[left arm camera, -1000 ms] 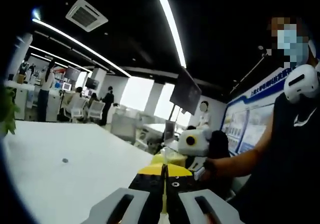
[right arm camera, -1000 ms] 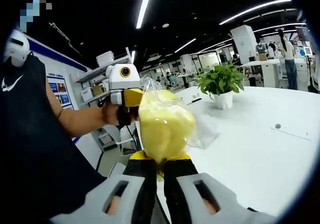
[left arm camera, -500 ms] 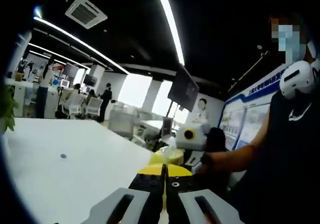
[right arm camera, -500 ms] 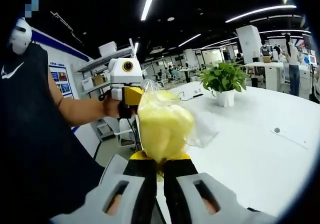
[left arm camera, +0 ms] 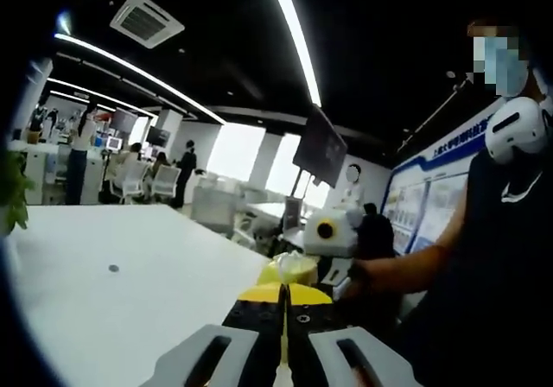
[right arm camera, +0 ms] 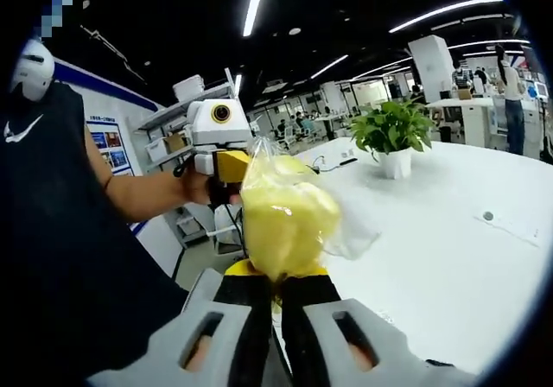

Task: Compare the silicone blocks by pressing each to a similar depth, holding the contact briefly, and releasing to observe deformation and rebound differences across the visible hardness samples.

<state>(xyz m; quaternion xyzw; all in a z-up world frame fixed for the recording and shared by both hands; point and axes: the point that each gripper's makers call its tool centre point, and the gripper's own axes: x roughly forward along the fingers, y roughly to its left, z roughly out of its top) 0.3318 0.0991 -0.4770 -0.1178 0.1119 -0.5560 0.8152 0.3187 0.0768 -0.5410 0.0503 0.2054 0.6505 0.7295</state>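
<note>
In the left gripper view, the left tool (left arm camera: 282, 294) rises from 6 o'clock with its jaws pressed together, yellow tips meeting, and nothing visibly between them; whether a thin edge of plastic is pinched there is hard to make out. Compared with a second ago, the right tool (left arm camera: 332, 234) at about 4 o'clock sits slightly higher and more to the left, its round lens now facing this camera; the yellow bagged block (left arm camera: 289, 269) just above the left tool's tips is mostly hidden behind them. The white worktop (left arm camera: 112, 301) spreads from 7 to 9 o'clock, and the person's dark sleeveless top (left arm camera: 488, 275) is cut off at 3 o'clock. In the right gripper view, the right tool (right arm camera: 276, 279) at 6 o'clock is closed on the lower end of the yellow bagged block (right arm camera: 285, 214), which stands at centre in wrinkled clear plastic, little changed from before. The left tool (right arm camera: 220, 145) at 10 o'clock touches the bag's upper left edge; its jaw state is hidden behind the plastic. A potted plant (right arm camera: 393, 136) stands on the worktop (right arm camera: 449, 249) at 2 o'clock.
</note>
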